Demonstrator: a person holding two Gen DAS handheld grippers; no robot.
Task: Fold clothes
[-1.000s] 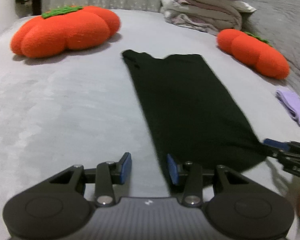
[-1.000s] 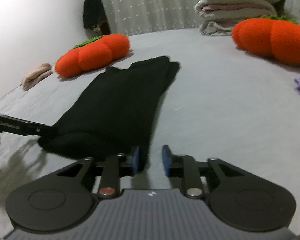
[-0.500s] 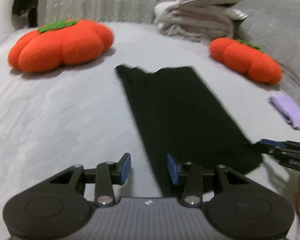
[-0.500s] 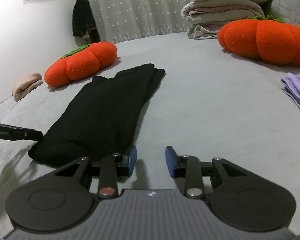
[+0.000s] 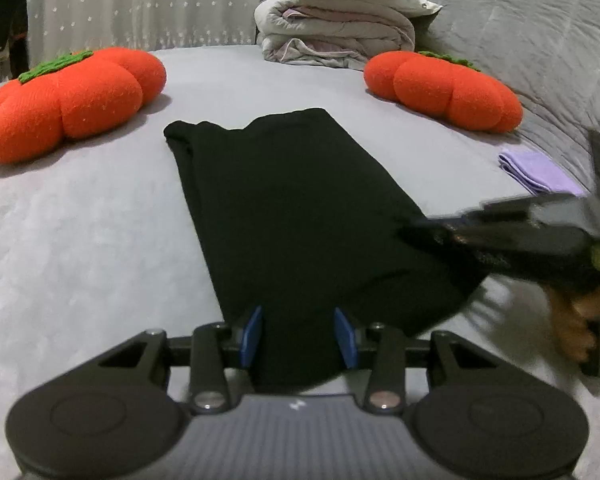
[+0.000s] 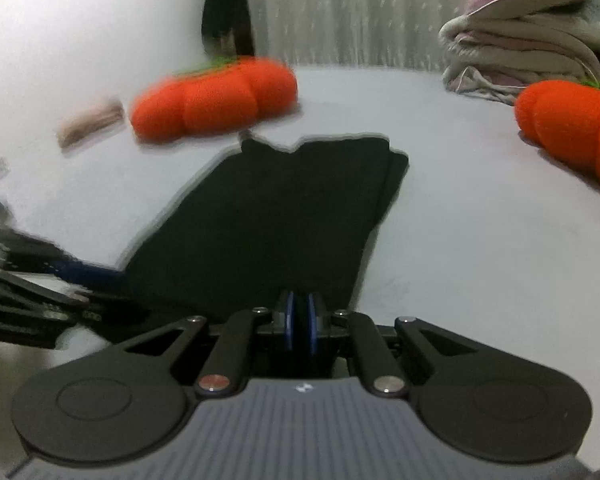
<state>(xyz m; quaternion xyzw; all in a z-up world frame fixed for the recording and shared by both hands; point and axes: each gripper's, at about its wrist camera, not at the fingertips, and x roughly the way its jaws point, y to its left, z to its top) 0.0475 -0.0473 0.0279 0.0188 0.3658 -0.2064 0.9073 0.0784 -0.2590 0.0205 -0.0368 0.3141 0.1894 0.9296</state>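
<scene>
The right wrist view is blurred. The black garment point(image 5: 292, 216) lies flat on the bed point(image 5: 80, 240) between two pumpkin cushions point(image 5: 64, 100). Left gripper point(image 5: 298, 338) is spread over its near hem; right gripper point(image 6: 300, 326) is clenched on that hem.

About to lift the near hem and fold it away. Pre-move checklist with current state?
1. Right tongs shut on the black garment hem: ok.
2. Left tongs gripping: not ok, open with the hem between the fingers.
3. Garment flat along its length: ok.
4. Far end clear of the orange cushions: ok.
5. Purple cloth apart from the garment: ok.
6. Layers caught by the right tongs: cannot tell.
</scene>
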